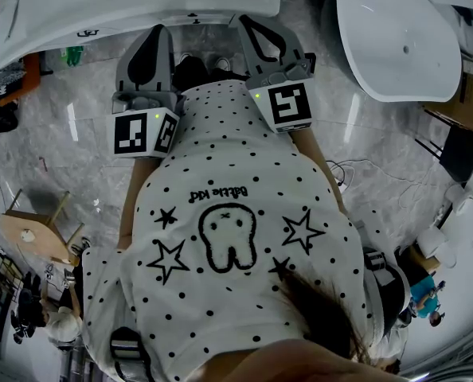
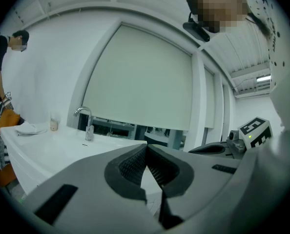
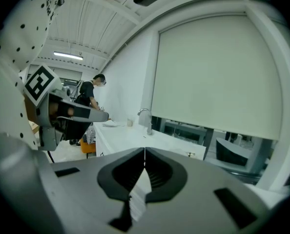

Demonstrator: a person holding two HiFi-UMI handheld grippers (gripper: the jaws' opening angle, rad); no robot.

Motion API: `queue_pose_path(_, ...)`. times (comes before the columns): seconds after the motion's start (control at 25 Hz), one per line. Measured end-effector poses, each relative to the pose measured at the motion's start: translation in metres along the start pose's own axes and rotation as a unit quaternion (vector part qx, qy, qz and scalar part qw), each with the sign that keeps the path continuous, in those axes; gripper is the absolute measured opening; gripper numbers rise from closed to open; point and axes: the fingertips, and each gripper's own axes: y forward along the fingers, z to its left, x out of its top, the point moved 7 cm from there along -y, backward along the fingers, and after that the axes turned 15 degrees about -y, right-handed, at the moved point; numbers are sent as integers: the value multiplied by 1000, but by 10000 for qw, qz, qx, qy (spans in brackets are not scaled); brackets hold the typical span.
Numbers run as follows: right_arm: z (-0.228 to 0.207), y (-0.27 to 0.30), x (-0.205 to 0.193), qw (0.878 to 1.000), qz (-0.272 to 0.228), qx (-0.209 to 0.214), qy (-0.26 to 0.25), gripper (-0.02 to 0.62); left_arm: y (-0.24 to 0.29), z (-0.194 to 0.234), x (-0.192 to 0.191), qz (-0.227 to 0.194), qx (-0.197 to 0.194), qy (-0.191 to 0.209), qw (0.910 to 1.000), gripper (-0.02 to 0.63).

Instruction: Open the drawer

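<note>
Drawer (image 3: 188,155): handled front under white counter (image 3: 130,134), ahead of and below both jaw tips, untouched.
Left gripper (image 2: 146,146): jaws closed, empty.
Right gripper (image 3: 144,151): jaws closed, empty, seemingly nearer.

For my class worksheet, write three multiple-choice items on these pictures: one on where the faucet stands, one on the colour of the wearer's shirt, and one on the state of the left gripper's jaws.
1. The faucet stands: A on the white counter; B on a shelf; C on a stove.
2. The shirt is: A plain red; B white with black dots; C blue striped.
3. The left gripper has its jaws: A wide apart; B closed on a handle; C together, empty.

Answers:
1 A: its base sits on the counter in the left gripper view.
2 B: black dots and stars cover white cloth in the head view.
3 C: they meet with nothing between them.
</note>
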Motion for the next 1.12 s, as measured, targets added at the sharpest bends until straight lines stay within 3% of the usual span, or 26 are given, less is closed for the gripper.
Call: queue_pose_path(1.12, 1, -2, -2, 10000, 16, 32, 63, 14, -4, -1, 1, -2, -22, -20, 10000, 5)
